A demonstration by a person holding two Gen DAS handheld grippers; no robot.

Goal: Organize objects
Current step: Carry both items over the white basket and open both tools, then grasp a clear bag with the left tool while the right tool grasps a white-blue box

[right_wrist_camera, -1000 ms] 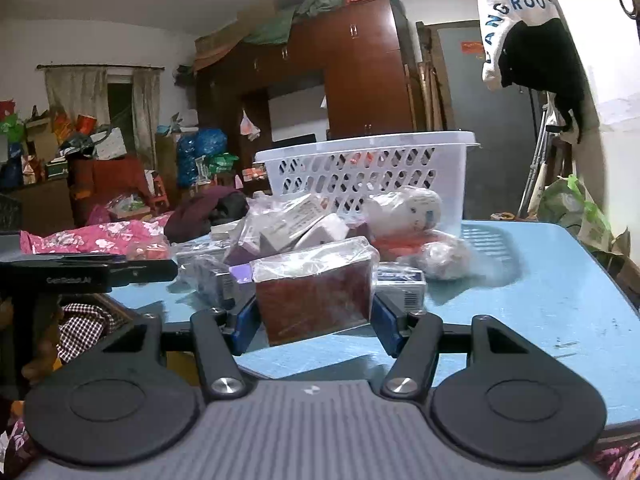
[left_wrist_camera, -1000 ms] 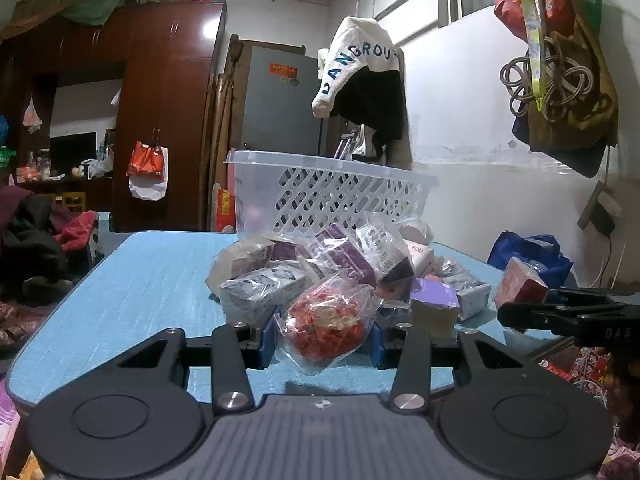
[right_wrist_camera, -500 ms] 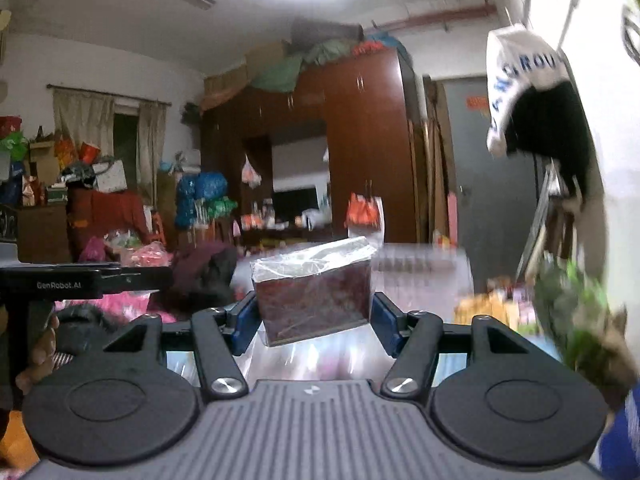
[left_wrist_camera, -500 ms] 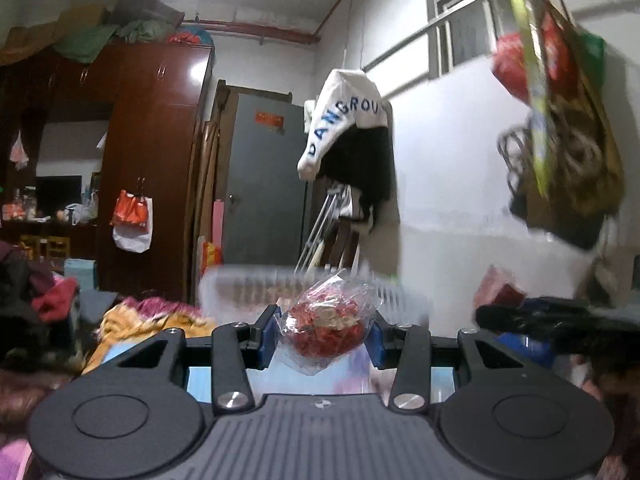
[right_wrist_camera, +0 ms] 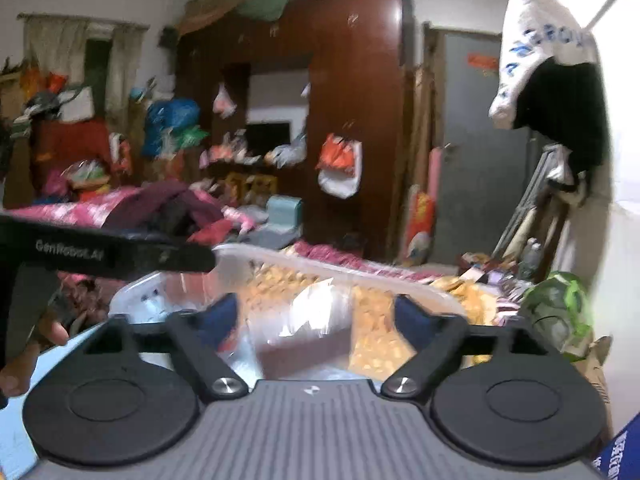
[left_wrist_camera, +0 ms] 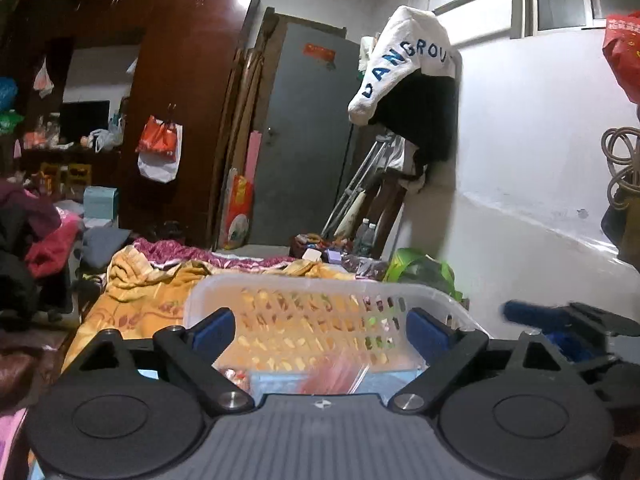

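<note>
The left hand-held gripper [left_wrist_camera: 320, 330] hangs over the white perforated plastic basket [left_wrist_camera: 328, 312], its blue pads spreading apart and touching nothing; a blurred clear bag of red pieces [left_wrist_camera: 336, 378] sits below and between them at six o'clock, inside the basket. The right hand-held gripper [right_wrist_camera: 316, 318] is likewise opening above the same basket [right_wrist_camera: 280, 258], and a clear-wrapped dark brown box [right_wrist_camera: 308, 346], blurred and free of both pads, lies between them, low in the basket. At ten o'clock in the right view is the other gripper's black body [right_wrist_camera: 108, 256]
</note>
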